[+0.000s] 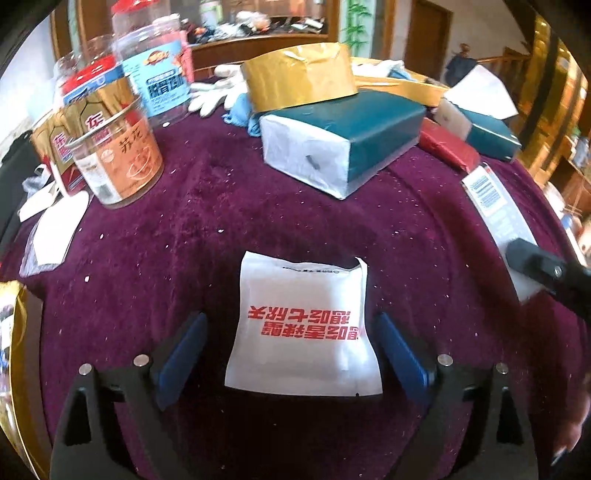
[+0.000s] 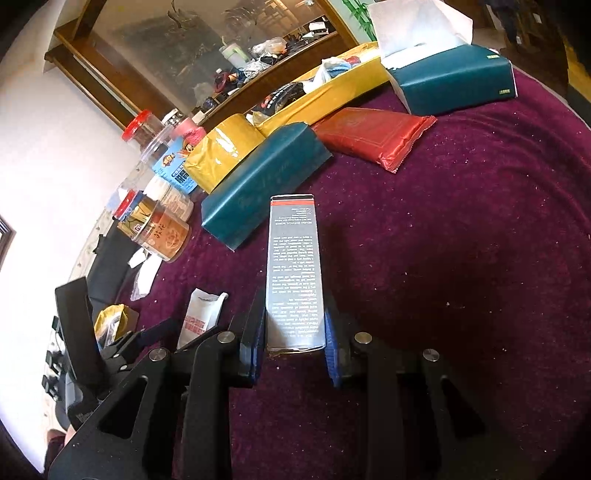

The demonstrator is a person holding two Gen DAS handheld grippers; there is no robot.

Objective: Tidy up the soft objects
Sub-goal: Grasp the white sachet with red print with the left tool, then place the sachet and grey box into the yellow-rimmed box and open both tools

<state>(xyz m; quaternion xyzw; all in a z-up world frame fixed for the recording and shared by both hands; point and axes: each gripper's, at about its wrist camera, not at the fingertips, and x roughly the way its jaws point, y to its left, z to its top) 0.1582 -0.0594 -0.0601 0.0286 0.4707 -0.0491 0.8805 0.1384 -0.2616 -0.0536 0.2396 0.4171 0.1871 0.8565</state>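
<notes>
A home living room: beyond the fingers, a maroon velvet tablecloth carries snack jars, with a wood-framed cluttered shelf and wooden door behind.

Bare cloth between jars and tissue pack

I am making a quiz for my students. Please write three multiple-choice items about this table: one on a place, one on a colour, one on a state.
1. Where does the gold tape roll sit?
A. On a teal tissue pack
B. Inside a jar
C. On the bare cloth

2. What colour is the print on the white packet?
A. Green
B. Red
C. Black

3. How is the right claw?
A. Open and empty
B. Shut on a narrow box
C. Shut on a glove

Key: 1 A, the roll rests on the pack's top. 2 B, the big characters are red. 3 B, both pads press the box's sides.
</notes>
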